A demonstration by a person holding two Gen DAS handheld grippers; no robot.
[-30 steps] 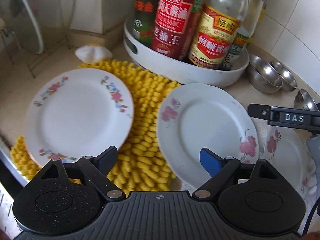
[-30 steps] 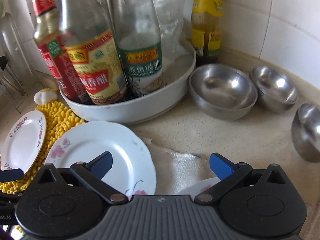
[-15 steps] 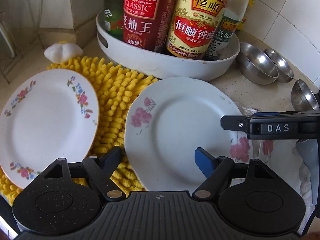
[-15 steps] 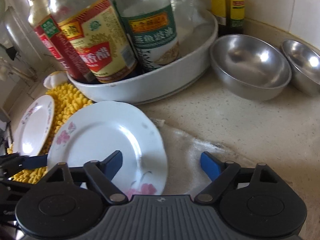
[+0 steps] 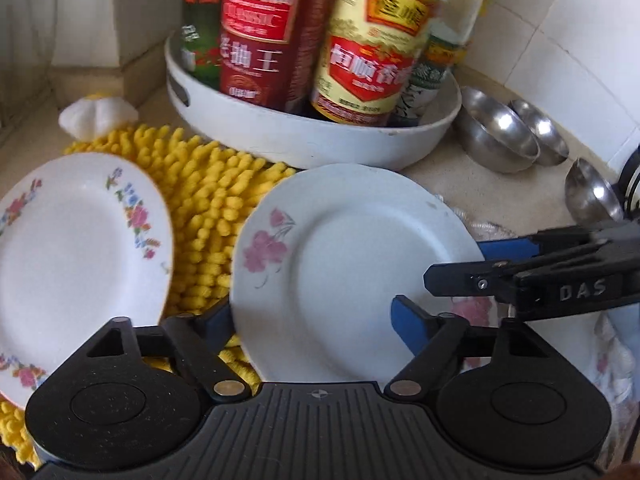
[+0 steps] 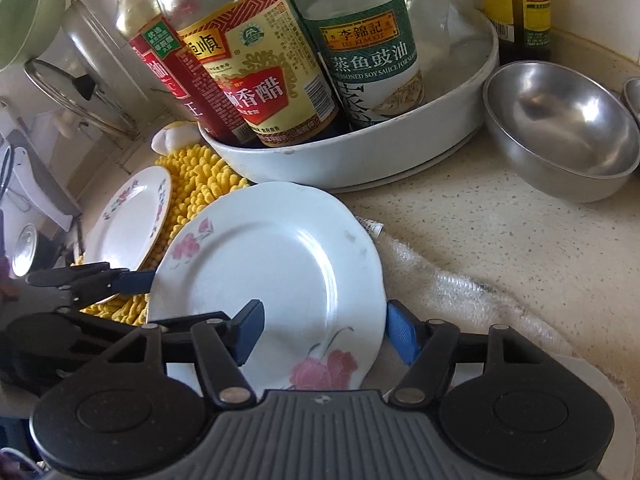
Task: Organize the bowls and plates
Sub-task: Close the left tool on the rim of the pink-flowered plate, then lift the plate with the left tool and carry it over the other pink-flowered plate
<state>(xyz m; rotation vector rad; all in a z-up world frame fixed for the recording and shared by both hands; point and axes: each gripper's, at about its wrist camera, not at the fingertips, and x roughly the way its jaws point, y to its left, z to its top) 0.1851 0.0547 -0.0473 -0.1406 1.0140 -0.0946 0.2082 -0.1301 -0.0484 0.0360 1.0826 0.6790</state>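
Observation:
A white plate with pink flowers (image 5: 344,268) lies between both grippers; it also shows in the right wrist view (image 6: 276,276). My left gripper (image 5: 312,320) is open, one finger under the plate's left rim, the other above the plate. My right gripper (image 6: 324,324) is open and straddles the plate's right rim. A second flowered plate (image 5: 76,256) lies left on the yellow mat (image 5: 204,196). A third plate (image 5: 604,360) lies under the right gripper. Steel bowls (image 6: 560,128) stand at the right.
A white round tray (image 5: 304,140) holding several sauce bottles (image 5: 368,40) stands just behind the plates. A white towel (image 6: 472,284) lies on the counter. Tiled wall (image 5: 568,24) is behind. A pot lid (image 6: 80,96) leans at the far left.
Both grippers have moved in on the pink-flowered plate. The left finger has slid under its left rim, and the right gripper's fingers now flank its right rim.

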